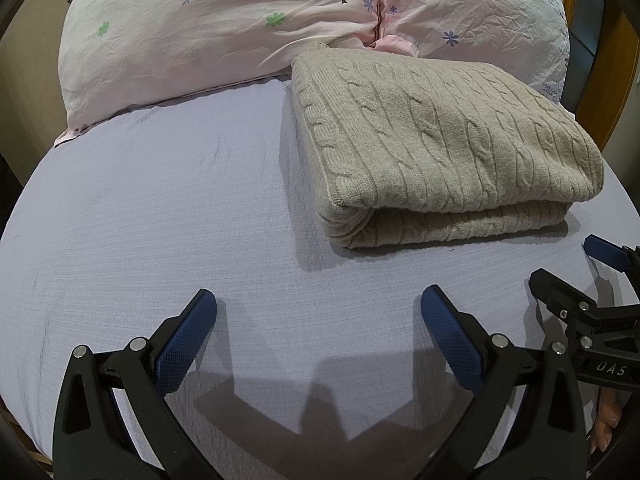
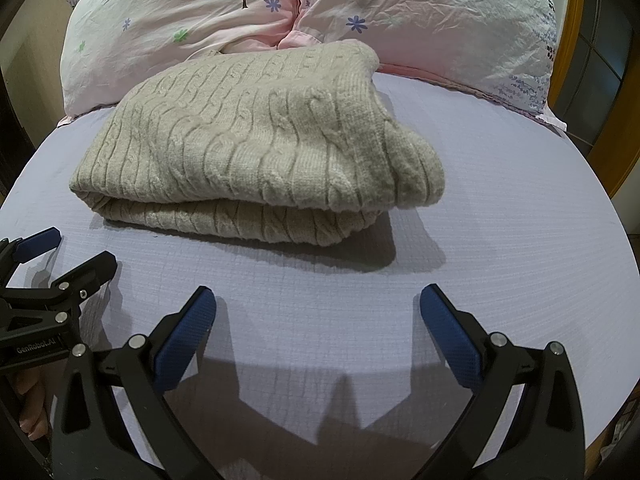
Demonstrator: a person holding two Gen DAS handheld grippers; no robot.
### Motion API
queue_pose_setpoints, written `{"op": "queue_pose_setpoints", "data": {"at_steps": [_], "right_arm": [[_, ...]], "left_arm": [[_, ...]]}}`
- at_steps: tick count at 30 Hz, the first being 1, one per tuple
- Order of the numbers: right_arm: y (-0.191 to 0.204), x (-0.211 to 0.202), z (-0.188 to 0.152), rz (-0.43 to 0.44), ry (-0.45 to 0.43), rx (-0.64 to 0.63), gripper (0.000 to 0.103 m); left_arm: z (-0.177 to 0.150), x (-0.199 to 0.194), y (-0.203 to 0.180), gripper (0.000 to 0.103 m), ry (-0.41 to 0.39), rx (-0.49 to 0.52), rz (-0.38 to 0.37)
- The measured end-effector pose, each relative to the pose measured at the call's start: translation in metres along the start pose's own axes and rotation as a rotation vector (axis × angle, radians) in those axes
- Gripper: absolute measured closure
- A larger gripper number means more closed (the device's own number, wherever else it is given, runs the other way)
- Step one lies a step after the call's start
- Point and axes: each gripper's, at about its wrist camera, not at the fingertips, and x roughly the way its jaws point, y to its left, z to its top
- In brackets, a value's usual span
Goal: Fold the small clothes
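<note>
A beige cable-knit sweater (image 1: 432, 136) lies folded in a thick rectangle on the lavender bed sheet (image 1: 160, 220). It also shows in the right wrist view (image 2: 248, 152). My left gripper (image 1: 318, 312) is open and empty, hovering over bare sheet in front and to the left of the sweater. My right gripper (image 2: 318, 312) is open and empty, over the sheet just in front of the sweater's near edge. The right gripper (image 1: 576, 276) shows at the right edge of the left wrist view, and the left gripper (image 2: 60, 256) at the left edge of the right wrist view.
Two pink flower-print pillows (image 1: 224, 28) (image 2: 432, 20) lie against the head of the bed, touching the sweater's far edge. A wooden frame (image 2: 600, 128) stands at the right. The sheet (image 2: 500, 220) stretches right of the sweater.
</note>
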Motion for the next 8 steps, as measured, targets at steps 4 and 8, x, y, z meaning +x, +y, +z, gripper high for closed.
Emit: {"op": "queue_pose_setpoints", "data": {"at_steps": [4, 8], "right_arm": [[0.0001, 0.0002, 0.0, 0.0, 0.0, 0.0, 0.002], [0.0, 0.0002, 0.0, 0.0, 0.0, 0.0, 0.002]], "left_arm": [[0.0004, -0.0001, 0.0, 0.001, 0.0, 0.0, 0.0], [0.0005, -0.0001, -0.0003, 0.001, 0.0, 0.0, 0.0]]}}
